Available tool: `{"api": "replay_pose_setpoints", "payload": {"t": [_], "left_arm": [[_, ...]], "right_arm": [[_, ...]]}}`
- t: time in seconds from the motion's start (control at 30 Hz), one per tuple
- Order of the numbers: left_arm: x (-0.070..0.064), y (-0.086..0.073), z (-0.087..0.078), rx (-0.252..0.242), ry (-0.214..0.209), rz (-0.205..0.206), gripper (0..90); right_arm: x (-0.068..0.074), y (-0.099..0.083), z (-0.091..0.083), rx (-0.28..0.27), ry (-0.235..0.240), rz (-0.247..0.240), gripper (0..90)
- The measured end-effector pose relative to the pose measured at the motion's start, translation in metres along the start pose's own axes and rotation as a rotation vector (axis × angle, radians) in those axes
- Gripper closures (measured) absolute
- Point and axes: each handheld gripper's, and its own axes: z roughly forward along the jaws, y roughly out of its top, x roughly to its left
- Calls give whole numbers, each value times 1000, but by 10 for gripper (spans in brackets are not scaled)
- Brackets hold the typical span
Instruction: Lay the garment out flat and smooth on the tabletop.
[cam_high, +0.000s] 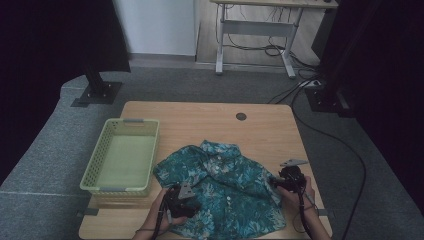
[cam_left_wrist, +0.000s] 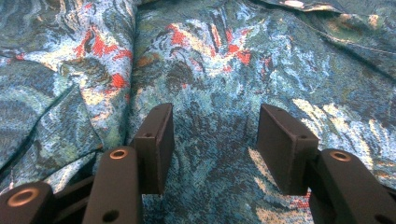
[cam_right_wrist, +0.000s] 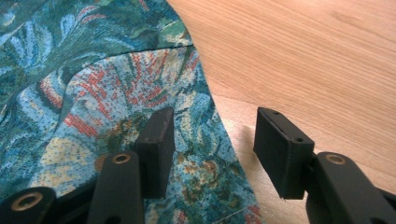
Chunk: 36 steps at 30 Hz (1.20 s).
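The big light wooden counter (cam_high: 210, 122) is in front of me. On it lies a soft blue-green flowery shirt (cam_high: 225, 192) with white buttons. The shirt is spread out near the front edge of the counter, a bit toward the right side. Its collar points to the back edge.

A light green plastic basket (cam_high: 122, 156) with little holes in its walls sits by the left edge of the counter. It is just beside the shirt's left sleeve.

My left gripper (cam_left_wrist: 212, 142) is over the shirt, near the front edge of the counter. Its jaws are wide apart. They hold nothing. Under them I see blue cloth with red and cream marks.

My right gripper (cam_right_wrist: 212, 144) is at the right edge of the shirt, near the right side of the counter. Its jaws are wide apart too, and they hold nothing. One jaw is over the cloth and the other is over bare wood. The hem of the shirt runs between them.
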Motion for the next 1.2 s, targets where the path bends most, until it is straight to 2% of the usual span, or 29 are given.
{"api": "replay_pose_setpoints", "payload": {"t": [0.13,0.23,0.33,0.43,0.47,0.5,0.57,0.73,0.9,0.97,1.07,1.2], "left_arm": [[0,0,0,-2,1,-3,463],[0,-1,0,-5,2,-6,461],[-1,-1,0,-6,6,-9,457],[-2,-1,0,-9,9,-14,454],[-2,-1,1,-10,10,-15,454],[-2,-1,1,-10,10,-15,453],[-2,-1,1,-14,11,-15,453],[-2,-1,1,-11,10,-14,453],[-2,-1,0,-9,11,-16,453],[-2,-1,0,-10,11,-17,453],[-2,-1,0,-11,12,-17,452],[-2,-1,0,-13,11,-13,452]], "right_arm": [[2,0,2,11,-10,-5,522],[0,0,3,6,7,17,569],[0,0,3,8,32,-2,736],[2,4,3,34,63,-18,853],[2,5,3,48,57,-24,875],[2,7,3,55,35,-32,883],[0,8,2,54,27,-29,889],[-11,14,-9,5,-5,-21,891],[-31,37,-20,-26,-68,-17,891],[-40,49,-19,-26,-92,-15,891],[-55,64,-16,-43,-86,2,891],[-68,80,-4,-45,-110,27,891]]}}
